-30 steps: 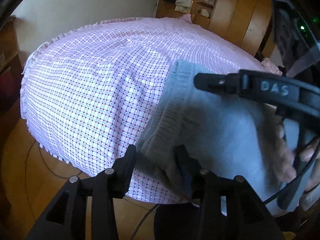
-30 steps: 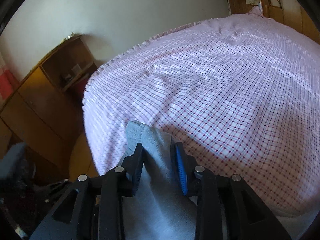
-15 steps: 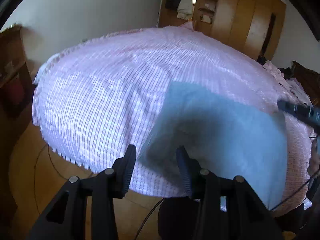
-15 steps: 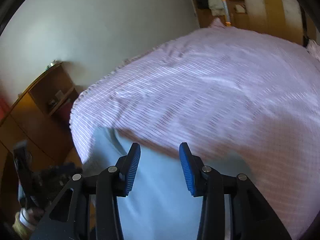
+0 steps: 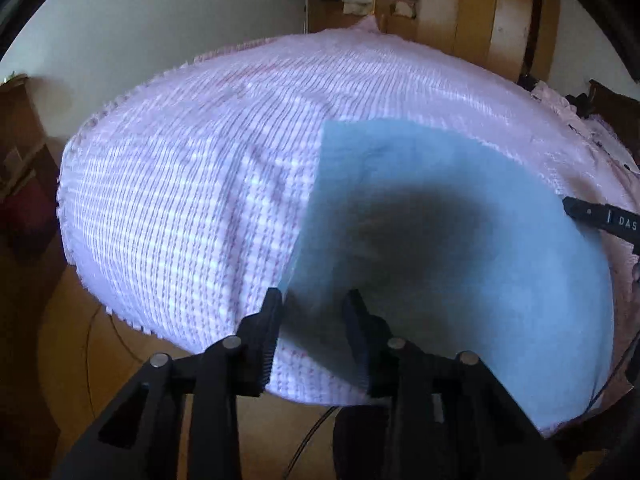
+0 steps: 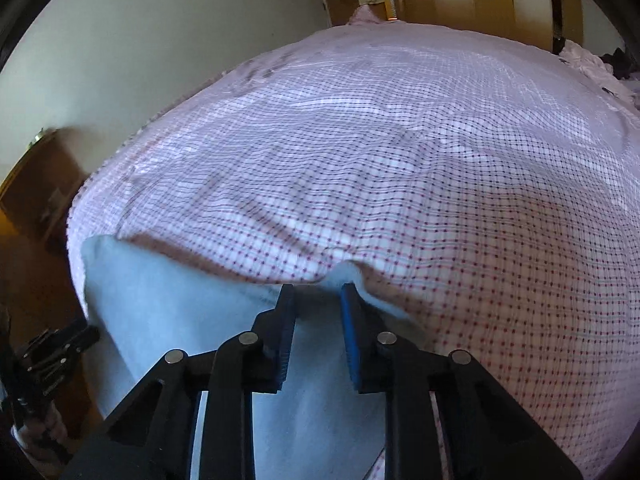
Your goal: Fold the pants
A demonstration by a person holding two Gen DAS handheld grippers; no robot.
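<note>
The light blue-grey pants [image 5: 460, 248] lie folded flat on the bed near its front edge, and show in the right wrist view [image 6: 192, 312] too. My left gripper [image 5: 314, 306] is open and empty, raised above the pants' near left corner. My right gripper [image 6: 318, 300] is open and empty, just above the pants' far edge. The tip of the right gripper [image 5: 600, 218] shows at the right edge of the left wrist view. The left gripper [image 6: 48, 356] shows at the lower left of the right wrist view.
The bed [image 5: 192, 184] is covered by a pink checked sheet [image 6: 420, 168]. Wooden wardrobes [image 5: 472, 16] stand at the back. A wooden shelf unit [image 6: 36, 192] stands left of the bed. The wooden floor [image 5: 72, 340] and a cable lie below the bed's front edge.
Both grippers let go of the pants and opened, then drew back and up. The pants now lie flat on the bed.
</note>
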